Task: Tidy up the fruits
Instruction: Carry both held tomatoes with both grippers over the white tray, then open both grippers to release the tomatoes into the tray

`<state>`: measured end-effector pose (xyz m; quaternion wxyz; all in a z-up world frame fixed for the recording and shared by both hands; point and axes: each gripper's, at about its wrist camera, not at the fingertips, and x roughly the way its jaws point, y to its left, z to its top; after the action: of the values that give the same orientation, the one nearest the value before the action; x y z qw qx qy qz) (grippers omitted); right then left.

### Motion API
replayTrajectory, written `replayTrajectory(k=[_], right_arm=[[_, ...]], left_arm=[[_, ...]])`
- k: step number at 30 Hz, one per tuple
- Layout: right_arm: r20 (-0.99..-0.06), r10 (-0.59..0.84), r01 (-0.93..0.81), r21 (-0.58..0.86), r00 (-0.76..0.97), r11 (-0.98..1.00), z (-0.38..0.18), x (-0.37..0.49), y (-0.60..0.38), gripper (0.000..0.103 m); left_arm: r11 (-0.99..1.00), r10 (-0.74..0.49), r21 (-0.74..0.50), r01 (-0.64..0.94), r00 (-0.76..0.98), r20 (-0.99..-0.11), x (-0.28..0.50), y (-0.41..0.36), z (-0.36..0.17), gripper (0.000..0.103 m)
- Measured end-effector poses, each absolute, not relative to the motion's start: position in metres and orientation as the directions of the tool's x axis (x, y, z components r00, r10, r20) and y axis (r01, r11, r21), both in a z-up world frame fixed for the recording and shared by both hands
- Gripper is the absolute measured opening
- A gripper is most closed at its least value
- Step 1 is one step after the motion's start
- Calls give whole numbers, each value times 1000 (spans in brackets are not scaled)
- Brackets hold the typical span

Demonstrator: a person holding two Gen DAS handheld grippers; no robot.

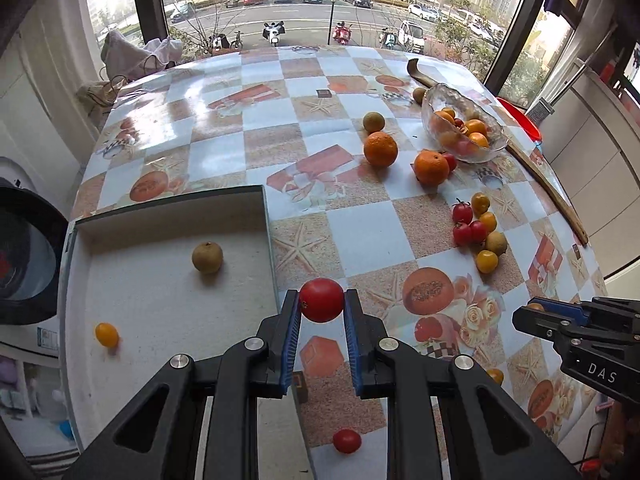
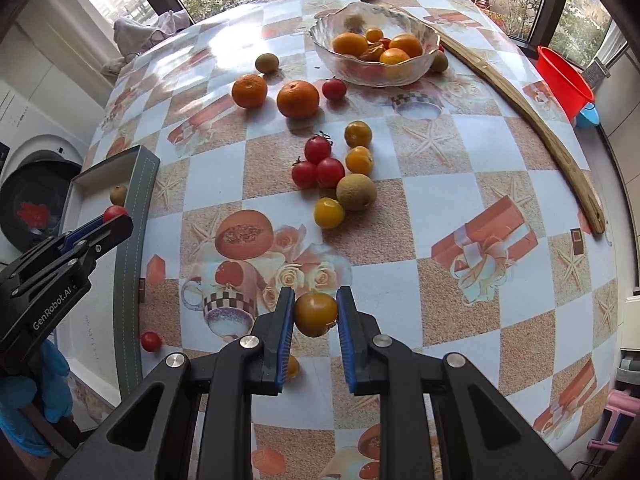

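My left gripper (image 1: 322,302) is shut on a red tomato (image 1: 321,299), held above the table just right of the open box (image 1: 176,216). The box holds a brown round fruit (image 1: 207,257) and a small yellow tomato (image 1: 106,334). My right gripper (image 2: 316,312) is shut on a yellow-orange tomato (image 2: 315,314) above the table's near part. The left gripper with its tomato also shows in the right wrist view (image 2: 116,216). A cluster of red and yellow tomatoes with a brown fruit (image 2: 355,191) lies mid-table. Two oranges (image 2: 298,98) lie beyond.
A glass bowl (image 2: 374,76) of fruit stands at the far side beside a long wooden stick (image 2: 532,116). Loose small tomatoes lie near the table's front: a red one (image 2: 151,341) and a yellow one (image 2: 293,366). A red bucket (image 2: 562,80) sits off the table's right.
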<state>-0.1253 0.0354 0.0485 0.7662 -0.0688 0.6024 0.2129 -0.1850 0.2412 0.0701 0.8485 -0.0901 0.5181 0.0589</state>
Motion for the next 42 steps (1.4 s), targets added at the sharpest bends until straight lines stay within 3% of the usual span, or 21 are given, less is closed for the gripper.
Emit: replayTrajectory(k=[11,20,32,33,35,36,38,42], right_arm=[[-934,328,-568,197,139,799,59,-140,135,23],[-915,396,-655,256,73,711,53,-143,221,23],[-950,312,-730,193,30,656,11,-146,269,23],[-952,304,-738,183,32,650,9,-148,271,23],[-956,290,-754,163,38,636,5,-151,274,24],[-957,286,-762,154,42,628,4,-153,275,24],[-959,278,-783,127,60,609,3,-157,278,25],[-958,279,-824,101,71,557,3,-168,283,44]], left_arm=[[933,110,-63,-354,447,-888,-223,318,66,23],[905,181,-13,-426,411,-893,-203,379,45,23],[907,189,24,-420,355,-916,-187,402,15,23],[908,191,25,-418,360,-913,-188,402,15,26],[910,199,35,-414,359,-912,-188,403,15,44],[909,205,40,-415,362,-909,-188,404,15,65],[911,220,52,-409,376,-900,-189,404,18,69],[915,214,55,-399,367,-905,-186,405,17,69]])
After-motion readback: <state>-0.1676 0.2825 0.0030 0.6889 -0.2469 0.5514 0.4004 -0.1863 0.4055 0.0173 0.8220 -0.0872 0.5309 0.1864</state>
